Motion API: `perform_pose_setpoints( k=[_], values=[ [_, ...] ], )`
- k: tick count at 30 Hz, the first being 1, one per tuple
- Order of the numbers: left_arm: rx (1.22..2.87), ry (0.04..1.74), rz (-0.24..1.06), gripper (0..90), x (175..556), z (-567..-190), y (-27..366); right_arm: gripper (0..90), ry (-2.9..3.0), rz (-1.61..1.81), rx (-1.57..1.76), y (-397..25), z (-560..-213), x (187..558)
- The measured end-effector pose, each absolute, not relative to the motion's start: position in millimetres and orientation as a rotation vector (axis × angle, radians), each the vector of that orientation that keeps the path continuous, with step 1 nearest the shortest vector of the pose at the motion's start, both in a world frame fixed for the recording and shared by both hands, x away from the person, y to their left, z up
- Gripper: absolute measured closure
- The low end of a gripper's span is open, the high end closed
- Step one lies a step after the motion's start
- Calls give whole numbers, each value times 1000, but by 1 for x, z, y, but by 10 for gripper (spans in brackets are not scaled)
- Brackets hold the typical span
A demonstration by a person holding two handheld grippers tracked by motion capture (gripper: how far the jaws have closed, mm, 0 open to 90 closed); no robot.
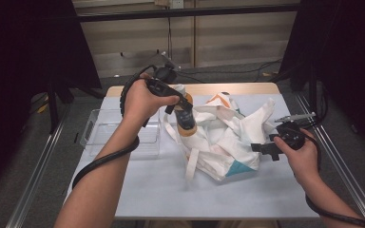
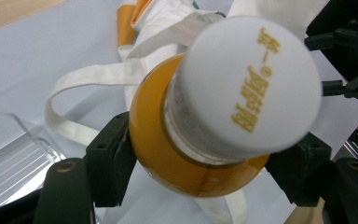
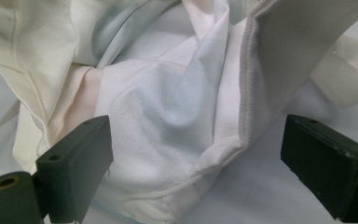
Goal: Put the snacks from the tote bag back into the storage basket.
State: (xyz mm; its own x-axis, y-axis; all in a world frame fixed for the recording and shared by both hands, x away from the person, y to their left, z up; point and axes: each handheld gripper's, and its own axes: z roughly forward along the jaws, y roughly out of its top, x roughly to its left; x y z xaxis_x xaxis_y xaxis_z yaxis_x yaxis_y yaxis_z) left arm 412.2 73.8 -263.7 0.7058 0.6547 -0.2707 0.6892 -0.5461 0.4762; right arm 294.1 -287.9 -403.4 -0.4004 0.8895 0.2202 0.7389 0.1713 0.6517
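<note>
Centre of high view: left tongs (image 1: 183,111) pinch orange bottle (image 1: 186,118), rigid, likely slick; right tongs (image 1: 261,147) spread beside limp tote bag (image 1: 228,137).

Bare forearms, black ribbed cables coiling round them, black blocky claws with brass-ringed screw holes.

light: soft overhead | edges: dark | bottle cap (image 2: 251,84): blurred, perhaps too close

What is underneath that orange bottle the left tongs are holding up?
Under the orange bottle, gripped by the left tongs, lie the white cloth bag and its strap on the table. The bottle's base is hidden from view.
</note>
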Motion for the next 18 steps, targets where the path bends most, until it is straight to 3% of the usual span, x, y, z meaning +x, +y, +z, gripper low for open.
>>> perform_pose_setpoints(
  k=[18],
  values=[
    [2355, 1102, -34, 302, 417, -255, 113, 91, 2263, 1024, 1576, -283, -404, 298]
  ],
)
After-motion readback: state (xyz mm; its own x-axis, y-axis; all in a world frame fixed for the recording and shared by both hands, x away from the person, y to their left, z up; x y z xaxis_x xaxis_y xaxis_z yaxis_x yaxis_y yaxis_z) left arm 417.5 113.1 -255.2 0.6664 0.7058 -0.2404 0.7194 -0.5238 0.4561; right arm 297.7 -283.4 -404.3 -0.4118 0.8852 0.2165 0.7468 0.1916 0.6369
